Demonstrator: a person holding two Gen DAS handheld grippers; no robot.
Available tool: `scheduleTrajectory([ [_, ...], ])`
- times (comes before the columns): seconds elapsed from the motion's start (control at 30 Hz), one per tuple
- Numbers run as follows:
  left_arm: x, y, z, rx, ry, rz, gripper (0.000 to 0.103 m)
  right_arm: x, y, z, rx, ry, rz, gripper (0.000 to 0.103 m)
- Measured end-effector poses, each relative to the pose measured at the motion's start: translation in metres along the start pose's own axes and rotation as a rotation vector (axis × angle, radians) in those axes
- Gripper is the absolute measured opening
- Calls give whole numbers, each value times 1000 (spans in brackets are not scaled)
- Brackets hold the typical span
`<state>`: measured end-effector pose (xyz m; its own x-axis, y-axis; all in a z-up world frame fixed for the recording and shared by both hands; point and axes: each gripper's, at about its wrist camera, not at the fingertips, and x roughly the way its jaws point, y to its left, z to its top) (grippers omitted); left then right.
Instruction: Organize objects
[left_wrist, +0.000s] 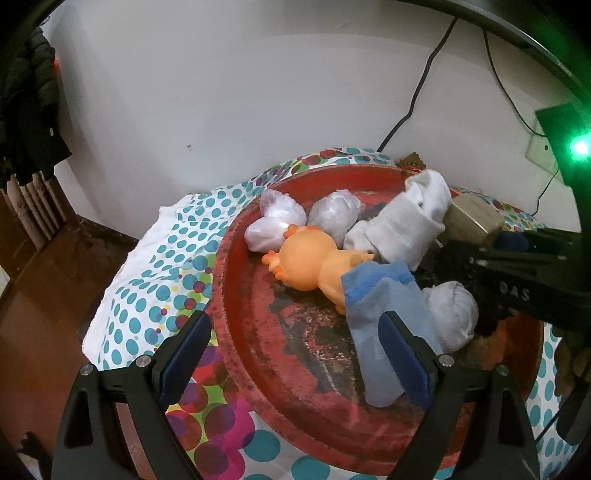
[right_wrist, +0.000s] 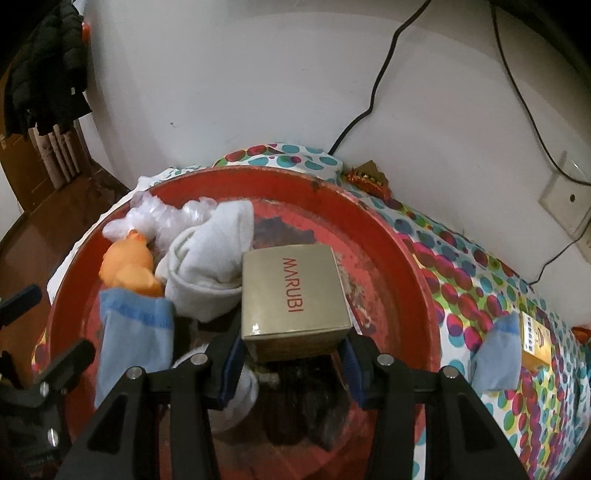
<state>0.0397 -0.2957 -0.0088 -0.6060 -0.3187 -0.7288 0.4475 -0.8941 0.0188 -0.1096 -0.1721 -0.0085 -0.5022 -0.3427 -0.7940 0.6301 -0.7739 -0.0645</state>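
White wall (left_wrist: 229, 92), brown floor (left_wrist: 40, 280)

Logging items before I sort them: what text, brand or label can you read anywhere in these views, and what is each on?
"MARUBI": red letters on the top face of the beige box, clamped in the right gripper over the red tray.
"DAS": pale letters, partly cut off, on the black gripper body seen from the left wrist view.
Yellow packet on the dotted cloth: print too small to read.
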Motion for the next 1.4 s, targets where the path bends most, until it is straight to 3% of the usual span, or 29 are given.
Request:
scheduleTrajectory([
  [0.33,2,5,0,-16,12,0,91,7,12,-2,24,30,-19,50],
  [0.47,2,5,1,-18,13,4,91,-5,11,-6,38,50,-44,69],
  [0.53,2,6,1,-21,18,6,92,-15,10,-10,38,57,-60,73],
  [0.8,0,1,1,3,25,22,97,-52,9,-46,61,68,-105,75],
  [1.0,-1,0,1,0,32,-12,99,-60,16,-68,61,79,-94,75],
  [1.2,-2,0,1,-2,30,-49,98,-61,19,-76,69,85,-84,75],
  [1.4,-6,-7,2,27,17,-30,101,-64,21,-76,65,80,-93,75],
])
